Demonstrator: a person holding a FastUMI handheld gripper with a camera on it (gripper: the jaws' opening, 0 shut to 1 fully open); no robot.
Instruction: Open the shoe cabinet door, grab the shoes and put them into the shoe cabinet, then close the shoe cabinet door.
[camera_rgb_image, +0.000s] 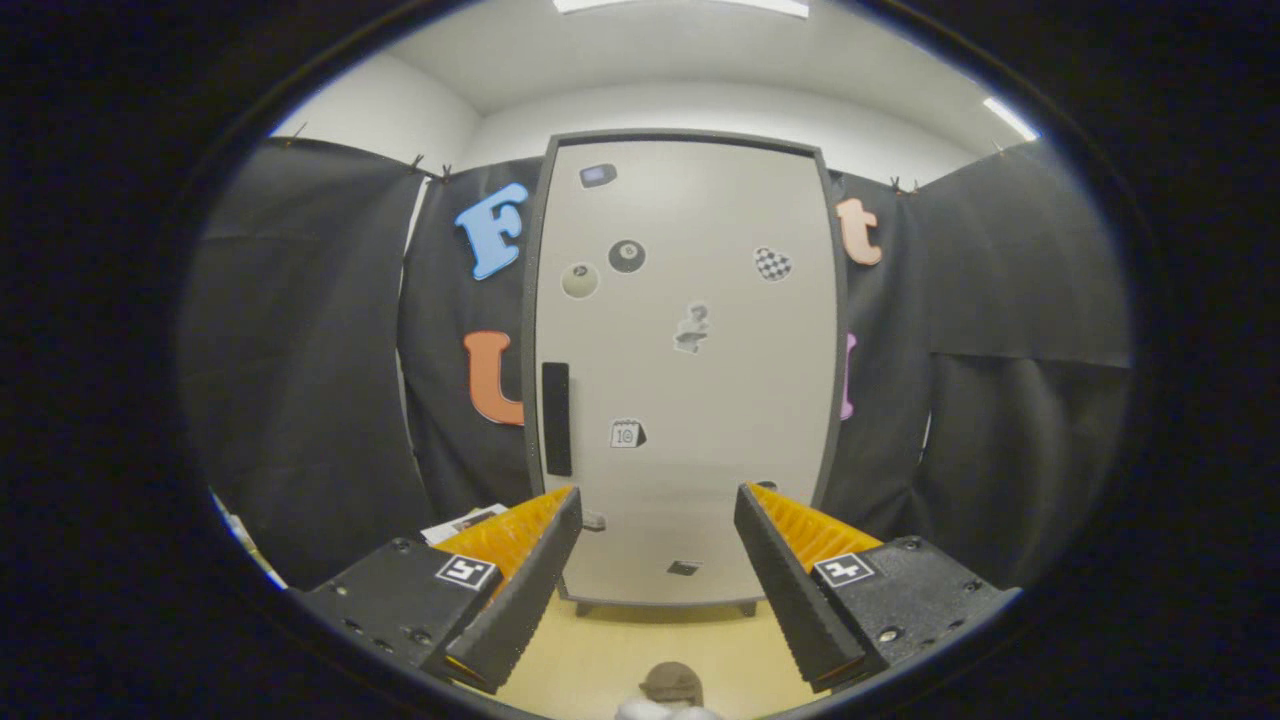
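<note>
A tall pale-grey shoe cabinet (690, 400) with a dark frame is seen beyond the fingers, its door closed, a black vertical handle (556, 418) set at its left edge. The gripper (657, 520) is held with fingers spread wide, nothing between them. A brown-and-white shoe (670, 690) is seen on the tan floor (600, 655), low between the fingers.

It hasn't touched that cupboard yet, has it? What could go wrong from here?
Not yet. The hand-held gripper is open, well short of the closed shoe cabinet door. Its dark handle is narrow and off to the side, so the fingers might miss it. The shoe lies low between them and could get knocked.
</note>
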